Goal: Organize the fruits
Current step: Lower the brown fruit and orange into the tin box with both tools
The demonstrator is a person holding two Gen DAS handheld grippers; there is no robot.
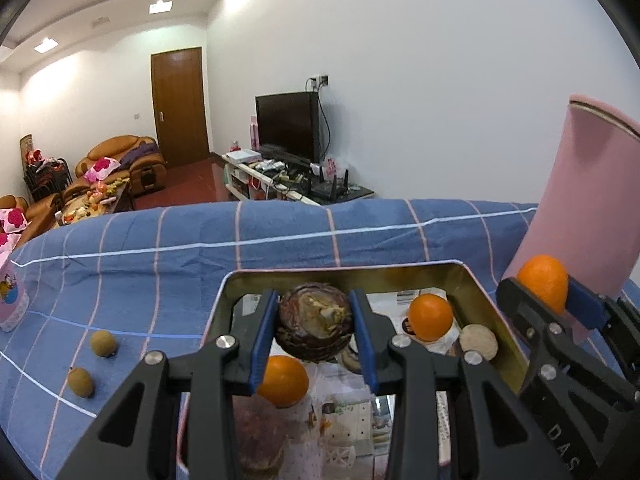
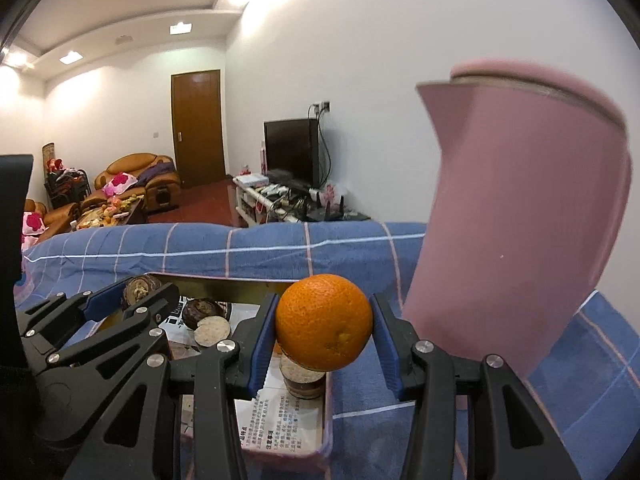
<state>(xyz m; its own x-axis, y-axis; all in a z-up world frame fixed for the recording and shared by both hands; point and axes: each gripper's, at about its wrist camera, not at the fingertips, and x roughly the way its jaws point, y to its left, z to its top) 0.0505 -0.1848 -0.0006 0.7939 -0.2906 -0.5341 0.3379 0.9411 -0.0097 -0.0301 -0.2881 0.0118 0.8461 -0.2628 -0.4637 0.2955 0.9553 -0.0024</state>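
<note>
Blue checked cloth (image 1: 160,264) covers the table, with a living room beyond. From the left wrist view, the left gripper (image 1: 315,328) points forward and slightly downward over a gold-walled tin box (image 1: 484,300), its blue pads clamped on a dark brown shrivelled fruit (image 1: 315,322). Two oranges (image 1: 430,317) sit in the box; two small brown fruits (image 1: 103,343) lie on the cloth to the left. From the right wrist view, the right gripper (image 2: 324,334) grasps an orange (image 2: 324,322) above the box's right edge, beside a tall pink container (image 2: 520,220).
</note>
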